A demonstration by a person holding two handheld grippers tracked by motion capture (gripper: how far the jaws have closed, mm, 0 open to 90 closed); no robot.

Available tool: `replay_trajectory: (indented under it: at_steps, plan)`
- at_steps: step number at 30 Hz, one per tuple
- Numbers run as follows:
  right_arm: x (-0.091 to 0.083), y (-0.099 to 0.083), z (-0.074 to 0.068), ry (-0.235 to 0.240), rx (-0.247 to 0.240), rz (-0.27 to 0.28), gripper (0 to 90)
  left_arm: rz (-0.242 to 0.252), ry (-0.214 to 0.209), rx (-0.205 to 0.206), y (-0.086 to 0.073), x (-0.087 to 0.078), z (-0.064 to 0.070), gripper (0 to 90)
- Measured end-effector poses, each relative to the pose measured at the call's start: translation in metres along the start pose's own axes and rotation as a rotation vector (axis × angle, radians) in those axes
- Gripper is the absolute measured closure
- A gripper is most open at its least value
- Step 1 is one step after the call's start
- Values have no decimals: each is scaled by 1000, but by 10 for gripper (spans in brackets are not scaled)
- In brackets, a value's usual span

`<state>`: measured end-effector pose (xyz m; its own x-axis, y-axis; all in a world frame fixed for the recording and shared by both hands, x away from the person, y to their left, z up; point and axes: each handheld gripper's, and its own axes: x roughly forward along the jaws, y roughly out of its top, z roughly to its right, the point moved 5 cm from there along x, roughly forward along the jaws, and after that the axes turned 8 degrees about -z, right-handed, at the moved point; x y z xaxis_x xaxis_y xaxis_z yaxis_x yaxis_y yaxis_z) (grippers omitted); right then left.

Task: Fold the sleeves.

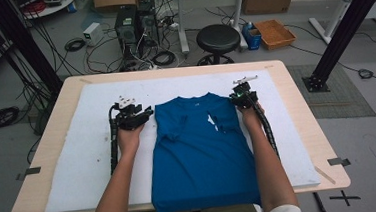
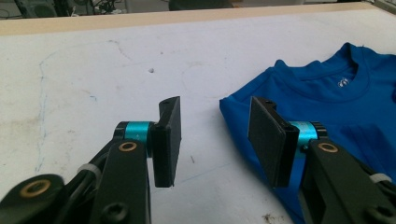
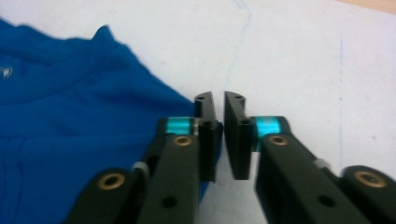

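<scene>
Blue shirt (image 1: 201, 150) spread flat on the white pad (image 1: 80, 163) of the tabletop (image 1: 296, 103), long axis running from the near edge, where the hem overhangs, to the collar toward the far edge. Left hand-held gripper (image 1: 135, 117) lies just beside the shirt's left shoulder, jaws wide apart and empty; the shoulder corner sits beside its inner jaw. Right hand-held gripper (image 1: 243, 98) sits at the right shoulder, jaws nearly closed, with no cloth visible in the narrow gap between them. Each shoulder lies inward of its own gripper.

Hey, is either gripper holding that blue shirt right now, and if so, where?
The left gripper is open, holding nothing. The right gripper is nearly closed at the blue shirt's shoulder edge; a pinch cannot be told.
</scene>
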<state>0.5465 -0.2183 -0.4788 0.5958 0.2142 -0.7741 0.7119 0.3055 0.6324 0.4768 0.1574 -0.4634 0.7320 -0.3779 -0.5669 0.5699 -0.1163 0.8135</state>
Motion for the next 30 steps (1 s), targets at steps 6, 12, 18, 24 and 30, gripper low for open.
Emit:
replay_trajectory:
  at_steps: [6,12,18,24,30]
  plan:
    - [-33,6,4,91,34,142,609,16,-30,14,1,-6,4,525]
    - [-58,-15,-30,229,-144,120,728,20,-80,61,-4,-12,10,523]
    - [-50,-50,-54,272,-260,-12,796,23,-94,50,-11,-19,6,522]
    - [-54,-51,-50,277,-223,13,540,78,-140,33,-10,-31,1,439]
    - [-92,-51,-17,202,-154,218,244,137,-180,21,-6,-40,-4,260]
